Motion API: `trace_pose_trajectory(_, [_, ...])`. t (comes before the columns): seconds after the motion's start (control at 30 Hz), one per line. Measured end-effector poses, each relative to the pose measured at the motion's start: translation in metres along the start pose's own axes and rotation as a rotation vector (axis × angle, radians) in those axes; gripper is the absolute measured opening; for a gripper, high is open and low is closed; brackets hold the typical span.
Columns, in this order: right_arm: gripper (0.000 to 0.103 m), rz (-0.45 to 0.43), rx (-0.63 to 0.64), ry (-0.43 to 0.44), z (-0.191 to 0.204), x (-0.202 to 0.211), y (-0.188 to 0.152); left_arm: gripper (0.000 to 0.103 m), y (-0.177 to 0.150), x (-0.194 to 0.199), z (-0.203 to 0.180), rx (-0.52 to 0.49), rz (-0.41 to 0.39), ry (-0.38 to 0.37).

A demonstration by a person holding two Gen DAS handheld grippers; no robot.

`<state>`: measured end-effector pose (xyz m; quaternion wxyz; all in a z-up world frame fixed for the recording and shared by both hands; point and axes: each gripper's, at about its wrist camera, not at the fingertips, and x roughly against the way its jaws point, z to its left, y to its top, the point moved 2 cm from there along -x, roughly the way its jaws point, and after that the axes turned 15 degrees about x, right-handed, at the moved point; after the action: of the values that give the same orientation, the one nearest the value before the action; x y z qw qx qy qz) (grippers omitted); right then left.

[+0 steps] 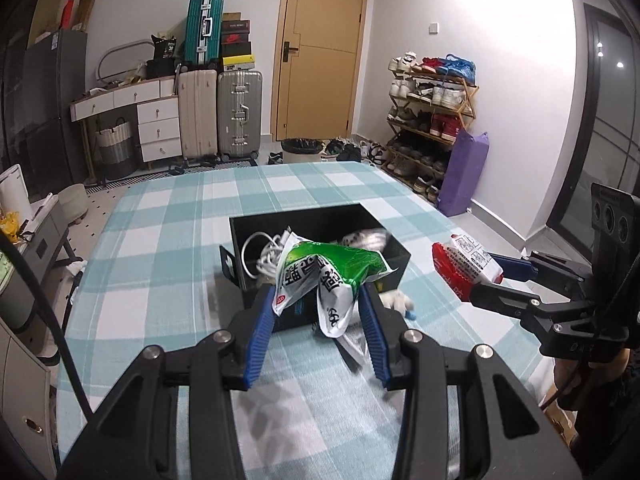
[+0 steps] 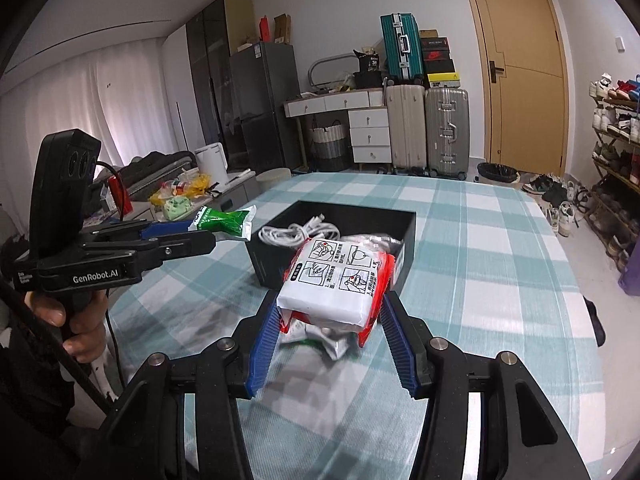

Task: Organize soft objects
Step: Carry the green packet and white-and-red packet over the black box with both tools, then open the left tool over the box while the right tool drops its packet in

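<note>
Left wrist: left hand-held gripper [image 1: 318, 304] clamps green packet [image 1: 320, 276]; right hand-held gripper [image 2: 330, 316] clamps white-red pack [image 2: 332, 284]

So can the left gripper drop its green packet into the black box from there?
Probably yes. The left gripper holds the green packet just before the black box, which is open on top. The white cable inside leaves some room, and the right gripper is off to the side.

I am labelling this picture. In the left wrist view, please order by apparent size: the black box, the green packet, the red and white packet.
1. black box
2. green packet, enlarged by nearness to the camera
3. red and white packet
</note>
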<state>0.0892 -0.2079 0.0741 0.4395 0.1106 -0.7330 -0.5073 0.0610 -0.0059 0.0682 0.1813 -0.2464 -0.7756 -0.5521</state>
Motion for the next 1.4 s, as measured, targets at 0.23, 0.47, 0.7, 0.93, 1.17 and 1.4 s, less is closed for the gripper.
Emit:
trace_pose_trajectory(0.23, [0.051, -0.015, -0.012, -0.002, -0.009, -0.008, 0.019, 0.041, 0.019, -0.008, 0.001, 0.009, -0.012, 0.008])
trace_pose_trajectory(0.47, [0.051, -0.029, -0.029, -0.003, -0.022, -0.017, 0.035, 0.041, 0.035, -0.021, 0.003, 0.015, -0.019, 0.014])
trace_pose_trajectory(0.7, [0.051, -0.035, -0.036, 0.004, -0.035, -0.03, 0.05, 0.041, 0.046, -0.037, 0.007, 0.027, -0.012, 0.022])
trace_pose_trajectory(0.93, [0.051, -0.019, -0.036, 0.016, -0.043, -0.045, 0.058, 0.041, 0.049, -0.054, 0.01, 0.026, 0.006, 0.043])
trace_pose_trajectory(1.17, [0.051, 0.008, -0.041, 0.03, -0.048, -0.064, 0.058, 0.041, 0.048, -0.073, 0.015, 0.022, 0.028, 0.065])
trace_pose_trajectory(1.4, [0.051, 0.034, -0.047, 0.039, -0.05, -0.081, 0.056, 0.041, 0.045, -0.09, 0.02, 0.02, 0.058, 0.079])
